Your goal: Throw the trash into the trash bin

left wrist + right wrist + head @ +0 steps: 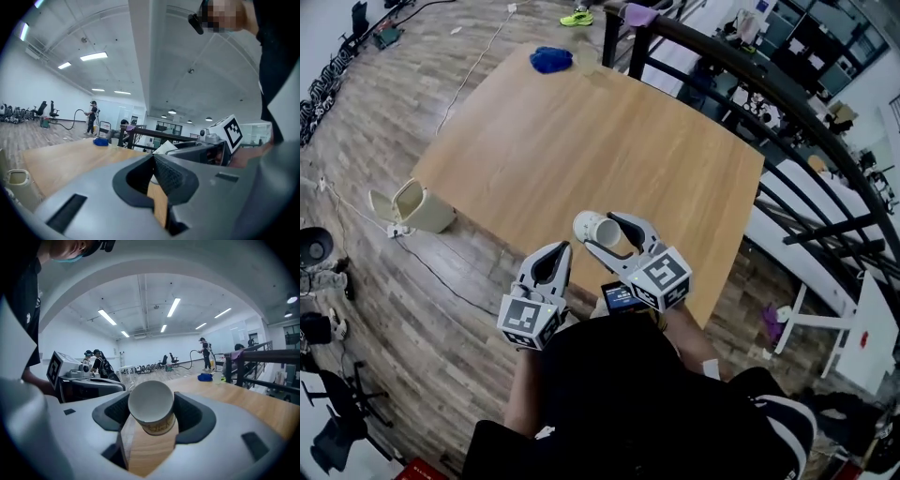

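right gripper [614,234] clamps paper cup [594,228] above table [581,131]; trash bin [417,206] sits on floor, left. left gripper view: left gripper [153,159] closed, empty. right gripper view: cup mouth faces camera. carry step, i'd say: next swing left over bin, release.

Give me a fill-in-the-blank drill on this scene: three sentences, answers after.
1. The right gripper grips a white paper ___ between its jaws.
2. The trash bin stands on the ___, beside the table.
3. The crumpled thing near the table's far edge is ___ in colour.
Missing words: cup; floor; blue.
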Tool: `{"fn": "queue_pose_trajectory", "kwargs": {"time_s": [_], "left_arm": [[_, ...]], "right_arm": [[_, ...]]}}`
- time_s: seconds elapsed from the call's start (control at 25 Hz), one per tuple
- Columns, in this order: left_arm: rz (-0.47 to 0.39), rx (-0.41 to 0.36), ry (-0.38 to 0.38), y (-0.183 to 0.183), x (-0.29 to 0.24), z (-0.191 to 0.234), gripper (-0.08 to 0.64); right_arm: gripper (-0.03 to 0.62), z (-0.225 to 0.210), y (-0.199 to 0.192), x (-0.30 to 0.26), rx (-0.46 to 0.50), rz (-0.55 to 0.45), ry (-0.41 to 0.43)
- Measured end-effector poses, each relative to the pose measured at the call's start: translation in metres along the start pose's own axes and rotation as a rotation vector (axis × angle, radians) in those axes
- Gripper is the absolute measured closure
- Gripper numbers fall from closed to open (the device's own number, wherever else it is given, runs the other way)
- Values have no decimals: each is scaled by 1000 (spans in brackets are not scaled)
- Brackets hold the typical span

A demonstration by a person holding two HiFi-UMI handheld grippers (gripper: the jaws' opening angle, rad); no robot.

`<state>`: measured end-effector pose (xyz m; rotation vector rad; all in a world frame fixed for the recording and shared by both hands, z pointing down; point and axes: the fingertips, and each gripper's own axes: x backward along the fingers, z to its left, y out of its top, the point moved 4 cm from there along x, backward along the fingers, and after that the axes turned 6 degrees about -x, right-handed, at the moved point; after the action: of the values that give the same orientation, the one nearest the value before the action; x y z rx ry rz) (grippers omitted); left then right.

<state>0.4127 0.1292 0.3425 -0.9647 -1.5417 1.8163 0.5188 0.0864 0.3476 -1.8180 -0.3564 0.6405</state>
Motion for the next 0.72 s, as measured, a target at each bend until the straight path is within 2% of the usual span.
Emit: {"fn": "queue_pose_trajectory", "kwargs": {"time_s": [0.16, 0.28, 0.4, 0.48, 0.6, 0.72], "left_arm": [[46, 66, 83, -17, 38, 31, 555], [43, 100, 161, -20, 59, 61, 555], [41, 142, 206, -27, 77, 79, 555], [55, 123, 229, -30, 89, 92, 555], [54, 82, 294, -27, 113, 133, 555], [6, 107, 355, -19, 149, 184, 555]], "right_arm": [[316, 17, -11, -29, -25, 37, 81], [316, 27, -12, -59, -28, 59, 131], [316, 45, -5, -92, -43, 72, 192], [316, 61, 1, -117, -42, 81, 235], [316, 94, 18, -162, -4, 78, 300], [316, 136, 29, -207, 19, 84, 354]]}}
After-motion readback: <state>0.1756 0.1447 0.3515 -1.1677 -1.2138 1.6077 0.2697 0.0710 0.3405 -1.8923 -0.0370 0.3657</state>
